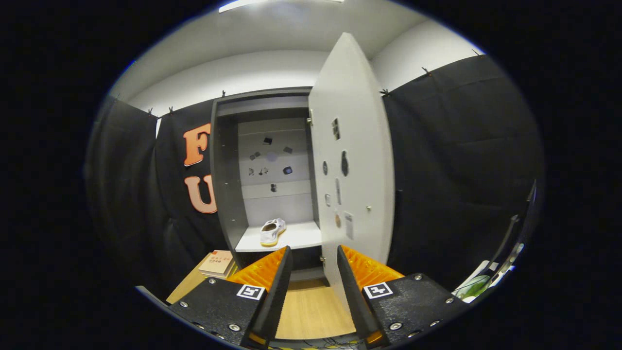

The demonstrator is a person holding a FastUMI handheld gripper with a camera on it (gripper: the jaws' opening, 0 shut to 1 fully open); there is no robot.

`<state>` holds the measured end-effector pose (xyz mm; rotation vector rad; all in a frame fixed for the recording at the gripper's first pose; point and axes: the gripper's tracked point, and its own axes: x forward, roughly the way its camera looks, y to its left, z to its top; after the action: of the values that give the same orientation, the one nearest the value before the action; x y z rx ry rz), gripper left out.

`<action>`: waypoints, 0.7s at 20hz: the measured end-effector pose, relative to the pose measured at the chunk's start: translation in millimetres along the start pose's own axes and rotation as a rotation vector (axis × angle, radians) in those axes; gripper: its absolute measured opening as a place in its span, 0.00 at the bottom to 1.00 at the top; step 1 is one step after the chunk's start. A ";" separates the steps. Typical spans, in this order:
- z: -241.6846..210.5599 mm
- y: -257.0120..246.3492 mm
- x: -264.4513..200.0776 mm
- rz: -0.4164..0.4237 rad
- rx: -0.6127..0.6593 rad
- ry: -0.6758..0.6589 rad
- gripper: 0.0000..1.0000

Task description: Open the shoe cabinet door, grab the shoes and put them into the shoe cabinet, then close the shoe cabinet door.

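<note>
Gripper view: gripper [313, 255] fingers apart, holding nothing. Cabinet [228, 194] at 12 o'clock, door [357, 160] swung open at 1 o'clock. One shoe [272, 231] on the shelf [301, 237], beyond the fingers. Book [217, 263] at 10 o'clock.

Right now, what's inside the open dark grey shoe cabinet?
One white shoe with a yellowish sole lies on the pale shelf of the shoe cabinet. The white door covers the right side. The open gripper holds nothing.

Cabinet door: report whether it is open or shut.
Open. The cabinet door stands swung out, showing the shoe on the shelf; gripper open, empty.
</note>
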<state>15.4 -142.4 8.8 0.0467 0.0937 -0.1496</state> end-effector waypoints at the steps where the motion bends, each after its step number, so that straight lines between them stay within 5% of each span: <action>1: 0.6 -17.1 -5.3 -0.035 0.003 -0.003 0.60; 8: -0.6 -100.2 6.7 -0.162 0.043 0.003 0.63; 14: -6.6 -119.1 41.2 -0.128 0.045 0.022 0.67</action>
<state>37.4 -265.7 -6.4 0.0874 0.1149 -0.2794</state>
